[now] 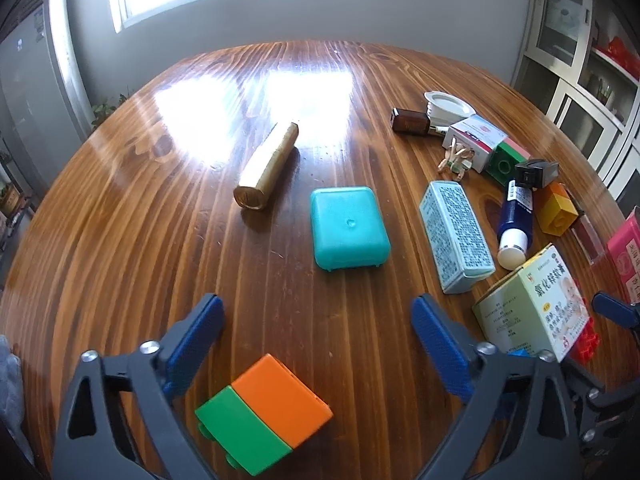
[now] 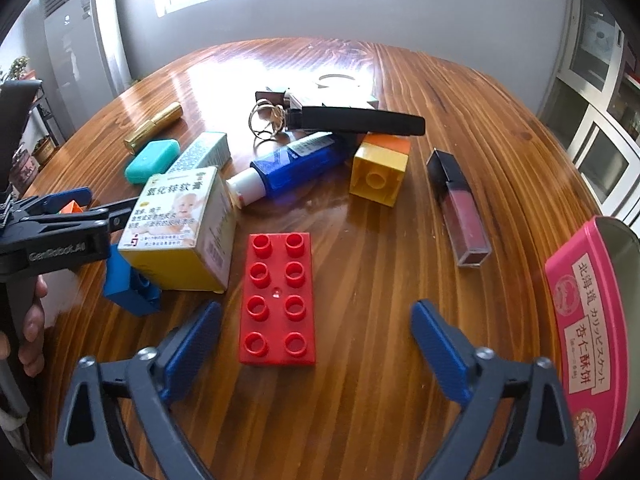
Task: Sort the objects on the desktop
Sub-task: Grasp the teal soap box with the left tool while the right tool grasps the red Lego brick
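Note:
My left gripper (image 1: pixel 316 344) is open and empty above the wooden table (image 1: pixel 120 240). An orange and green brick (image 1: pixel 264 412) lies just below and between its fingers. A teal case (image 1: pixel 348 232) and a gold tube (image 1: pixel 268 168) lie ahead. My right gripper (image 2: pixel 316 344) is open and empty. A red eight-stud brick (image 2: pixel 278 300) lies between its fingers, closer to the left one. The left gripper also shows in the right wrist view (image 2: pixel 68 220) at the left edge, beside a yellow medicine box (image 2: pixel 180 228).
Ahead of the right gripper lie a blue brick (image 2: pixel 128 284), a blue tube (image 2: pixel 292 168), a yellow and orange brick (image 2: pixel 380 172), a lip gloss (image 2: pixel 456 204), a black clip (image 2: pixel 356 120), rings (image 2: pixel 268 120). A pink tin (image 2: pixel 592 320) stands at right.

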`<move>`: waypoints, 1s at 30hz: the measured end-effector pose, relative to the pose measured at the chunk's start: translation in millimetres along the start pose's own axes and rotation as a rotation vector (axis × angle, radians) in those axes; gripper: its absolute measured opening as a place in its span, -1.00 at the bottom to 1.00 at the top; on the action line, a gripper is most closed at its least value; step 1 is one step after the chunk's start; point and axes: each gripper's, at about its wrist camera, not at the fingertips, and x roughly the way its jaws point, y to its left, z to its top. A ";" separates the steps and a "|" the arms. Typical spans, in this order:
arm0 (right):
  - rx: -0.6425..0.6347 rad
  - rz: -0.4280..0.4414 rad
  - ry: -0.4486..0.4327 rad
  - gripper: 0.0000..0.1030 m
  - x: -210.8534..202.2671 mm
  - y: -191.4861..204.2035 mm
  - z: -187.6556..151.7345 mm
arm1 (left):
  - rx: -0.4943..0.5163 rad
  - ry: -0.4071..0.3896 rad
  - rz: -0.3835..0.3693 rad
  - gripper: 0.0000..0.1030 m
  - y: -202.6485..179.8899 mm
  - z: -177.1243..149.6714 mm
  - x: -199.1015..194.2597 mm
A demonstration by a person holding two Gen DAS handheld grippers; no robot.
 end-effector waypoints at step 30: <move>0.010 0.010 -0.052 -0.03 -5.8 -5.3 -0.4 | -0.008 0.021 -0.013 -0.16 -5.9 38.6 21.7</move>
